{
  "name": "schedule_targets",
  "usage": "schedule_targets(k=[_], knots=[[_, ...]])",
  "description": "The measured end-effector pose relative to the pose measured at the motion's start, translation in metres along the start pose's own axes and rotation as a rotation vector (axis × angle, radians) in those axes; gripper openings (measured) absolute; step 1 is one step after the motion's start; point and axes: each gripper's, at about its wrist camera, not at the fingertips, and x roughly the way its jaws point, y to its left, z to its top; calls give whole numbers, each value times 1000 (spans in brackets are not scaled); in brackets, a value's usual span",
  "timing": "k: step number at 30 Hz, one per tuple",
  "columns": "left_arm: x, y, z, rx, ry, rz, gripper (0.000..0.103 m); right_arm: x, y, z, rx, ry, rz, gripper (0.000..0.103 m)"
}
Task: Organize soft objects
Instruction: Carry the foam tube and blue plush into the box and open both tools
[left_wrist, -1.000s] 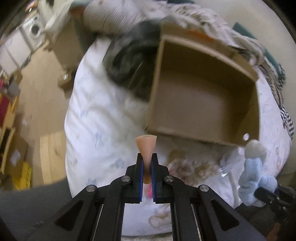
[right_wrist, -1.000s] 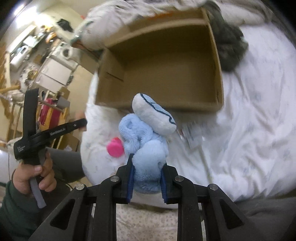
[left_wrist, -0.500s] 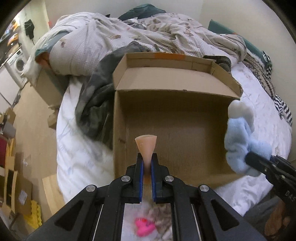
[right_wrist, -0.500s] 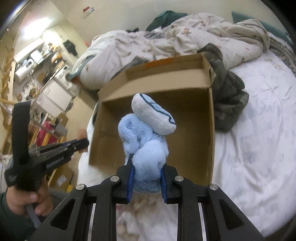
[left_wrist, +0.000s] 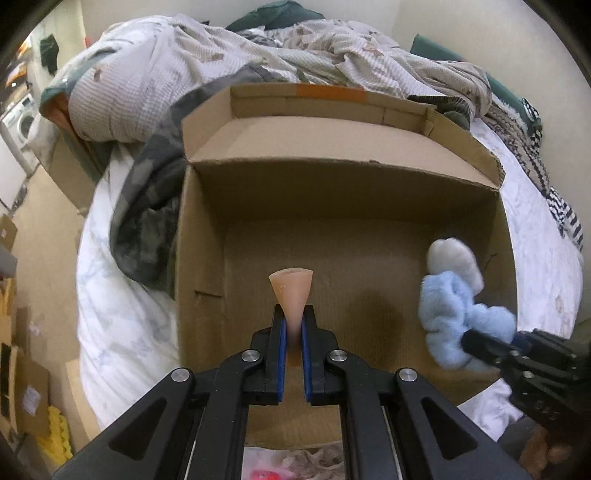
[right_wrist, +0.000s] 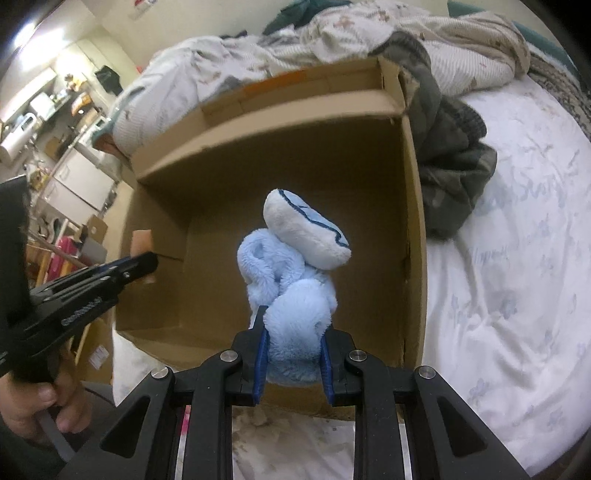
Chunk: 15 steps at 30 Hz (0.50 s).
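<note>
The cardboard box (left_wrist: 343, 206) stands open-topped on the bed (right_wrist: 517, 295), its bare floor free from wall to wall. Both grippers hang over it: the left gripper (left_wrist: 293, 325) above the near-left part, the right gripper (right_wrist: 293, 343) above the near-right. The raised far flap (left_wrist: 332, 136) blocks the far edge, and dark clothing (left_wrist: 147, 206) crowds the box's left wall.

The cardboard box (left_wrist: 207, 258) sits on the bed (right_wrist: 517, 295). The left hand-held gripper (left_wrist: 291, 332) holds a cone (left_wrist: 291, 291) over the box's left part. The right hand-held gripper (right_wrist: 291, 343) holds a plush toy (right_wrist: 295, 266) over its right part. A crumpled blanket (left_wrist: 147, 206) lies left of the box.
</note>
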Motion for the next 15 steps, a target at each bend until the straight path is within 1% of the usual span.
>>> schedule_targets(k=[3, 5, 9, 12, 15], knots=[[5, -4, -2, 20, 10, 8, 7, 15, -6, 2, 50, 56, 9, 25], [8, -5, -4, 21, 23, 11, 7, 21, -8, 3, 67, 78, 9, 25], [16, -3, -6, -1, 47, 10, 7, 27, -6, 3, 60, 87, 6, 25], [20, -1, -7, -29, 68, -8, 7, 28, -5, 2, 56, 90, 0, 25], [21, -3, -7, -25, 72, -5, 10, 29, -4, 2, 51, 90, -2, 26]])
